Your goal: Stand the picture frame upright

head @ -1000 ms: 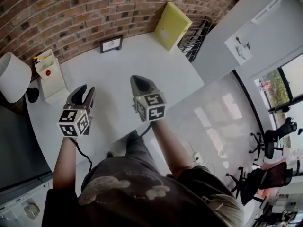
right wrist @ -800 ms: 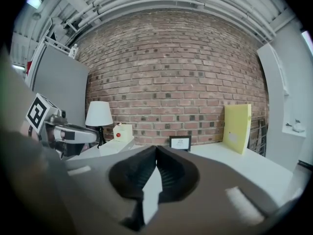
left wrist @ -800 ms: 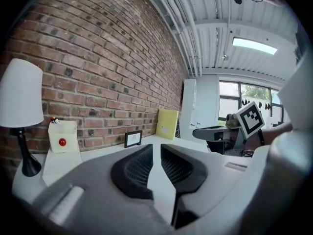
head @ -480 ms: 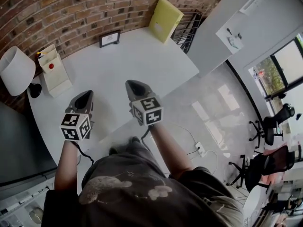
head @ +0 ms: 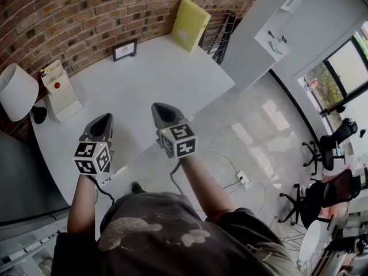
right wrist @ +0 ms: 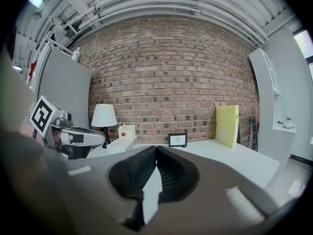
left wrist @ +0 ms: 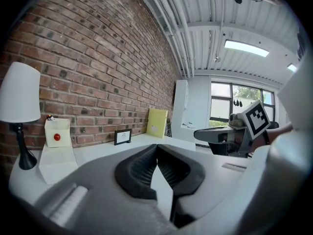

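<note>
A small black picture frame (head: 125, 50) stands upright at the back of the white table (head: 167, 79), close to the brick wall. It also shows far ahead as the frame (left wrist: 122, 136) in the left gripper view and the frame (right wrist: 177, 140) in the right gripper view. My left gripper (head: 99, 124) hangs over the table's near left edge, shut and empty. My right gripper (head: 163, 111) is beside it over the near edge, also shut with nothing in it. In their own views the left gripper (left wrist: 157, 147) and right gripper (right wrist: 156, 148) show their jaws together. Both are far from the frame.
A white lamp (head: 16, 91) and a white box with a red button (head: 57, 91) stand at the table's left end. A yellow board (head: 190, 25) leans on the wall beside a black rack (head: 224, 36). A cable and socket strip (head: 241, 180) lie on the floor.
The left gripper's jaws, apart a second ago, have come together on nothing. Both grippers have drawn back from the frame toward the table's near edge.
</note>
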{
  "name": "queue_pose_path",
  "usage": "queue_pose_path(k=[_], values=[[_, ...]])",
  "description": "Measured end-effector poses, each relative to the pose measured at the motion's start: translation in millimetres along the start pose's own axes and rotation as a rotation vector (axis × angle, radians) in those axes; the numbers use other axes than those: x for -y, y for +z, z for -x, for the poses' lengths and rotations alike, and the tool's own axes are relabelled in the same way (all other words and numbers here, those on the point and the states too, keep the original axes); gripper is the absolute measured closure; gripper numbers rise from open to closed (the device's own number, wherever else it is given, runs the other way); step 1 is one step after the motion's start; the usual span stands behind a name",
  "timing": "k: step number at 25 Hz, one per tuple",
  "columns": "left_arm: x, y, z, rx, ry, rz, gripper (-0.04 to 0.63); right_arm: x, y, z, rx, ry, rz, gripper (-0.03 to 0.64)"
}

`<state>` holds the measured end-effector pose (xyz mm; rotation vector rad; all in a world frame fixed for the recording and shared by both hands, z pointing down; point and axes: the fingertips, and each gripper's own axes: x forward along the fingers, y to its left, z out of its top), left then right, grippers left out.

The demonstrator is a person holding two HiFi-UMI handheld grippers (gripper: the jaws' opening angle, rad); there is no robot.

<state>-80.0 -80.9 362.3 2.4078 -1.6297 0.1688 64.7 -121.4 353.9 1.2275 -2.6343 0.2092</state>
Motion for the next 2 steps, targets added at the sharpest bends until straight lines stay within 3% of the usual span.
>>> queue_pose_path(k=[2], values=[[8.4, 1.4, 4.8, 0.003, 0.003, -0.002, 0.584, 0.6, -0.3, 10.0, 0.006, -0.002, -0.008, 0.611]])
